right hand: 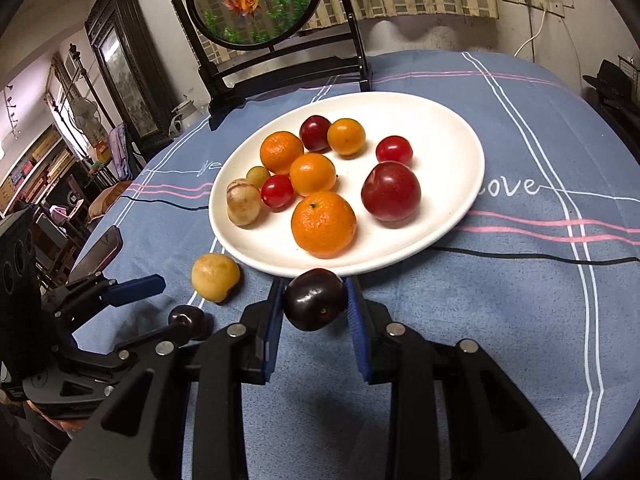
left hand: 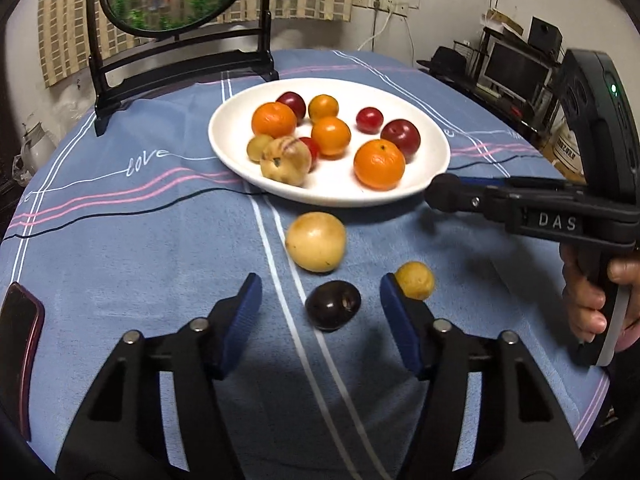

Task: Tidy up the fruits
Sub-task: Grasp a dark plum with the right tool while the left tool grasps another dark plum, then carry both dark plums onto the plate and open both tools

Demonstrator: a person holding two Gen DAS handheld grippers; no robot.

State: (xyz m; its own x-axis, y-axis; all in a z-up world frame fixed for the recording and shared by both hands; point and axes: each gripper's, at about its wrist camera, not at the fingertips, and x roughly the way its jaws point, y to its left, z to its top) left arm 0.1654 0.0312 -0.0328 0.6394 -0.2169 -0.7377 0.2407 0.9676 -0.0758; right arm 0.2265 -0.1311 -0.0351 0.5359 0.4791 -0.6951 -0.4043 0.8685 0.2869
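Dark plum (right hand: 315, 299) in right jaws, white plate (right hand: 448, 216) just beyond.

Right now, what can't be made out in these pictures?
Small round yellow fruit: left wrist view, one side hidden behind the left gripper.
Flat red-edged phone: left wrist view, cut off by the frame edge.
Dark round fruit: right wrist view, partly behind the left gripper.

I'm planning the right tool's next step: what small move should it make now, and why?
Probably ease the right tool forward over the white plate before releasing. It is shut on a dark plum, which hangs at the plate's near rim, not yet over the bare part.
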